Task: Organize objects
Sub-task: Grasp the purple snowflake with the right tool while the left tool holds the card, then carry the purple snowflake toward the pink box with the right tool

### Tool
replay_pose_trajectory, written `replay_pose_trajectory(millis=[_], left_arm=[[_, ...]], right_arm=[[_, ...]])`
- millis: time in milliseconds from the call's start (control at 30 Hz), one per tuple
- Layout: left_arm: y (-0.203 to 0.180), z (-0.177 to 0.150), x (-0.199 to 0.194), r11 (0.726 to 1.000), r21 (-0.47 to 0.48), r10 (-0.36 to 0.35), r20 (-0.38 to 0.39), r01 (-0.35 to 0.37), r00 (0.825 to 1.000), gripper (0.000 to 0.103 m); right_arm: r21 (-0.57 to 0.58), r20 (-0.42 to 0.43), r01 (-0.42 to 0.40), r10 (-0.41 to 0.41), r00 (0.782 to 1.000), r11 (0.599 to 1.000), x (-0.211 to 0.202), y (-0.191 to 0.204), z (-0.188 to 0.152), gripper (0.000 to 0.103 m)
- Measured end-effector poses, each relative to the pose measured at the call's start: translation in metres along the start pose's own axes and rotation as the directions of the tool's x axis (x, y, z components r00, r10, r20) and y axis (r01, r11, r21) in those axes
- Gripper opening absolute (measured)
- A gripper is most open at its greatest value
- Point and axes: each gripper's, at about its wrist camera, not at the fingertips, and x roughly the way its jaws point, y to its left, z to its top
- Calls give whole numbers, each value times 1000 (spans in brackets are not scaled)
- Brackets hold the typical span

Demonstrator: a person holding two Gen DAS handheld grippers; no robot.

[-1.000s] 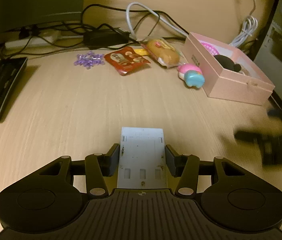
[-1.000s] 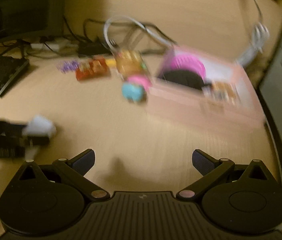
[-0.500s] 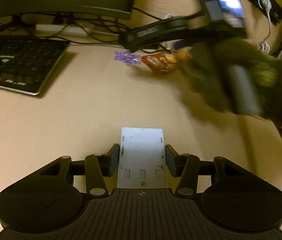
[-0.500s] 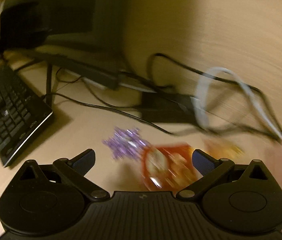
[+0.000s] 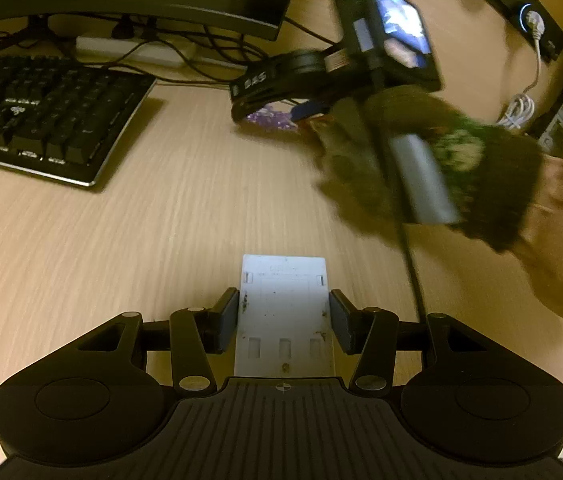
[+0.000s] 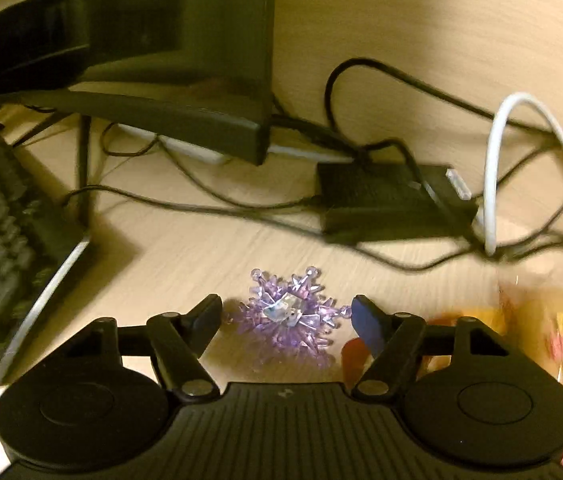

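Wooden desk [image 5: 169,220], keyboard [image 5: 41,116] at left under monitor [image 6: 185,60]. Left gripper [image 5: 284,316] clamped on white flat plastic piece [image 5: 284,304]. Right gripper [image 6: 286,314] spread wide, empty, fingers either side of purple crystal snowflake [image 6: 291,308] lying on desk, contact unclear. Red snack packet [image 6: 355,356] just right.

The right gripper [image 6: 286,318] has swung away from the pink box side to the desk's back edge, and its open jaws now flank the purple snowflake [image 6: 290,309]. The left view has turned toward the keyboard [image 5: 37,116]
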Motion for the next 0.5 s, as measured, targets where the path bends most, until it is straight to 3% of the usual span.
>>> replay_pose_trajectory(millis=[267,500], left_arm=[[-10,-1,4,999,42,29,-5,-29,1000,53],[-43,-9,13,996,89,24,-9,-23,1000,53]], right_arm=[[9,63,-50,50,997,999,-109,-7,-36,72],[-69,56,107,-103,993,992,-185,-29,-117,72]])
